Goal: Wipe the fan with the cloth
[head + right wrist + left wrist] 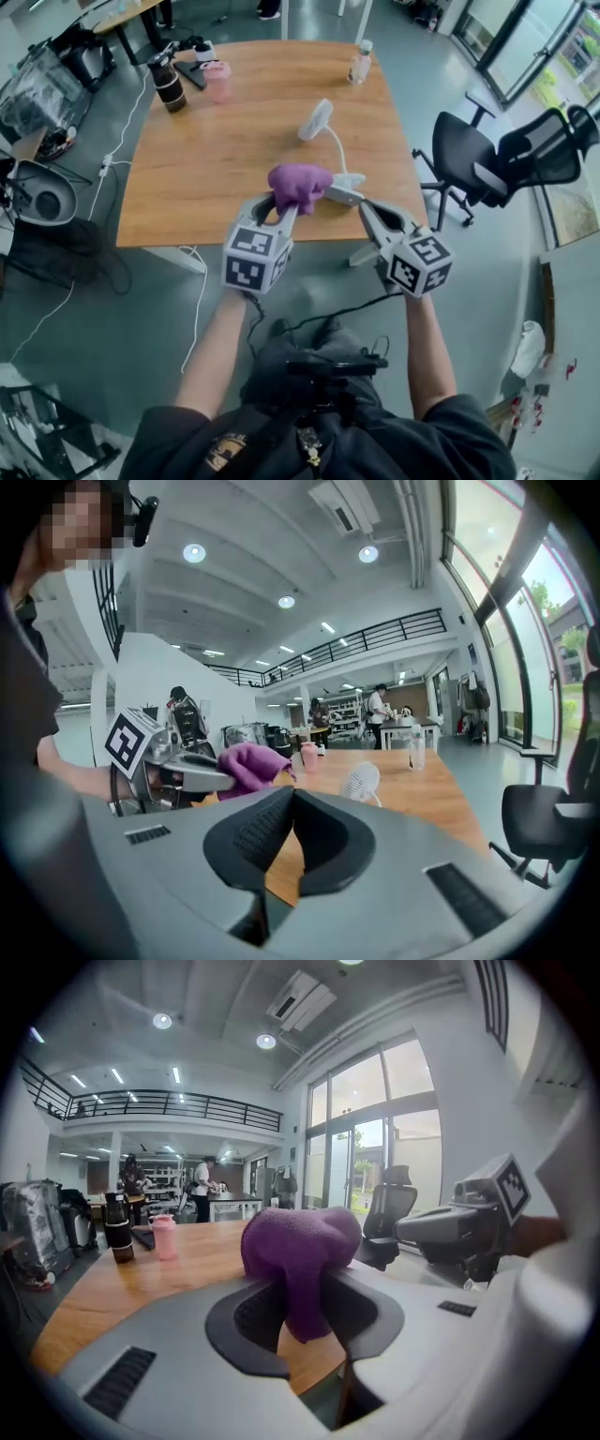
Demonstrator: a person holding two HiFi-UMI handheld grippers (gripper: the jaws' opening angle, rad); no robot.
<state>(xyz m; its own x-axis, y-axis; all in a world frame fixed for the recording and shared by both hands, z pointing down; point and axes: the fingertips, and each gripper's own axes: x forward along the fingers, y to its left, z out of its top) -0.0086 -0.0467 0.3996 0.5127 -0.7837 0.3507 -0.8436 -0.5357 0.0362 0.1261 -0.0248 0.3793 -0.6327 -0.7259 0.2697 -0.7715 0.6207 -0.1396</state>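
the left gripper [277, 217] has its jaws clamped on a bunched purple cloth [300, 185] above the near edge of the wooden table [216, 159], the right gripper [367, 211] beside it is closed on nothing, and the small white fan [316, 120] stands on the table just beyond them.

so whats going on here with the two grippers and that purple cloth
A person holds a gripper in each hand at the near edge of a wooden table. The left gripper is shut on the cloth, which bunches up above its jaws. The right gripper is shut with nothing in it. A small white fan stands on the table beyond them. The cloth is not against the fan's head, so no wiping is under way at this moment.
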